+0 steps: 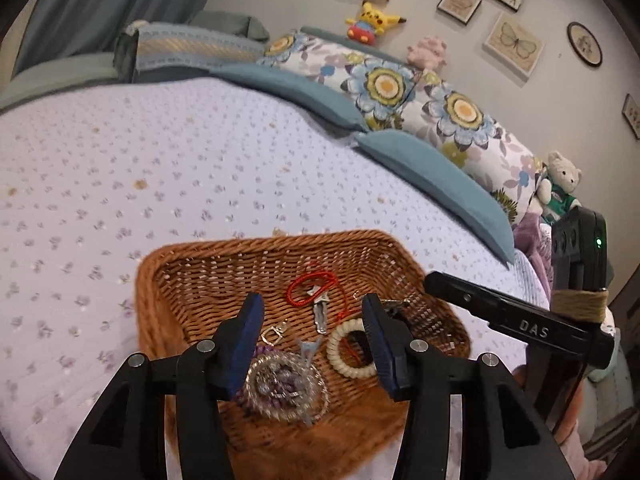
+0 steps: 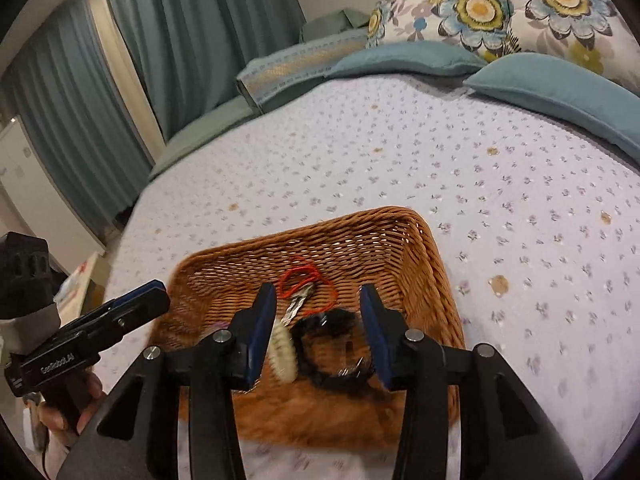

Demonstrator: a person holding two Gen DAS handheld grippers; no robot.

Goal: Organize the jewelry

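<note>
A brown wicker basket (image 1: 176,280) sits on the bed and holds jewelry: a red cord necklace (image 1: 310,282) with a metal pendant, a cream bracelet (image 1: 340,354), a silver and purple beaded piece (image 1: 284,390) and a small gold clasp (image 1: 274,334). My left gripper (image 1: 312,316) is open and empty just above the basket. In the right wrist view the basket (image 2: 432,264) holds the red cord (image 2: 300,276), the cream bracelet (image 2: 284,354) and a black bracelet (image 2: 328,344). My right gripper (image 2: 318,300) is open and empty above them.
The basket rests on a lilac flowered bedspread (image 1: 160,168). Teal and floral pillows (image 1: 432,104) and plush toys (image 1: 372,20) line the far side. The right gripper's body (image 1: 520,320) sits beside the basket. Blue curtains (image 2: 120,60) hang at the left.
</note>
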